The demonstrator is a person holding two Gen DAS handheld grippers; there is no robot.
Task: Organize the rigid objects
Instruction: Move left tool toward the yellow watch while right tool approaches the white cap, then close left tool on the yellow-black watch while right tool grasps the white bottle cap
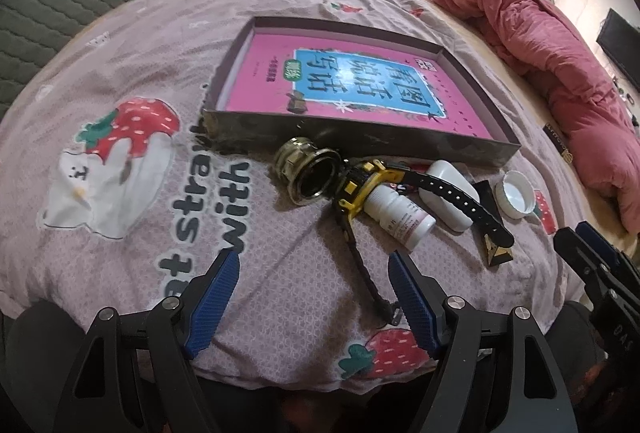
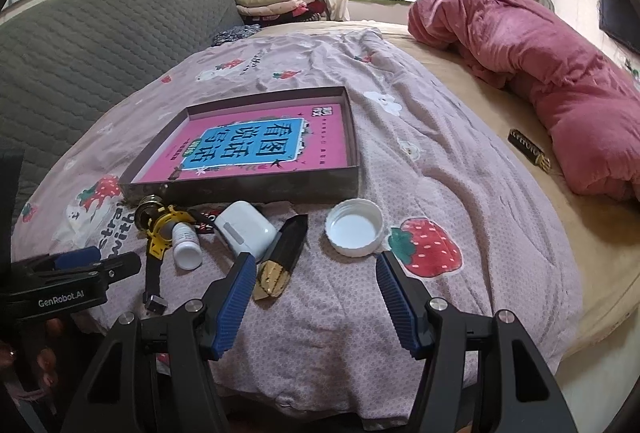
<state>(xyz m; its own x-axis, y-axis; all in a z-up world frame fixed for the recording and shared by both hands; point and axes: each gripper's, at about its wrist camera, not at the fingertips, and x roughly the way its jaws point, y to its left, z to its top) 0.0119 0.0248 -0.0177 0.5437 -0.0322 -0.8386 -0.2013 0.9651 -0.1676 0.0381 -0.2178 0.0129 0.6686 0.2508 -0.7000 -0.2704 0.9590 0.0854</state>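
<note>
A shallow dark box [image 1: 460, 147] [image 2: 248, 190] lies on the bed with a pink book [image 1: 340, 81] [image 2: 256, 149] inside. In front of it sit a brass ring fitting [image 1: 306, 173] [image 2: 146, 213], a yellow-and-black watch [image 1: 362, 189] [image 2: 160, 235], a white pill bottle [image 1: 400, 215] [image 2: 186, 243], a white earbud case [image 1: 448, 195] [image 2: 244, 229], a black-and-gold pointed piece [image 1: 496, 253] [image 2: 282, 261] and a white lid [image 1: 515, 194] [image 2: 354, 228]. My left gripper [image 1: 312, 273] [image 2: 98, 259] stands open, short of the watch strap. My right gripper [image 2: 316, 275] [image 1: 576, 237] is open, nothing between its fingers, just short of the lid.
A strawberry-print pink sheet [image 1: 160, 33] [image 2: 420, 173] covers the bed. A rolled red quilt [image 1: 560, 73] [image 2: 540, 73] lies along the right side, with a small black-and-gold object [image 2: 528, 149] beside it. A grey quilted headboard [image 2: 80, 53] rises on the left, with folded clothes [image 2: 276, 3] by the window.
</note>
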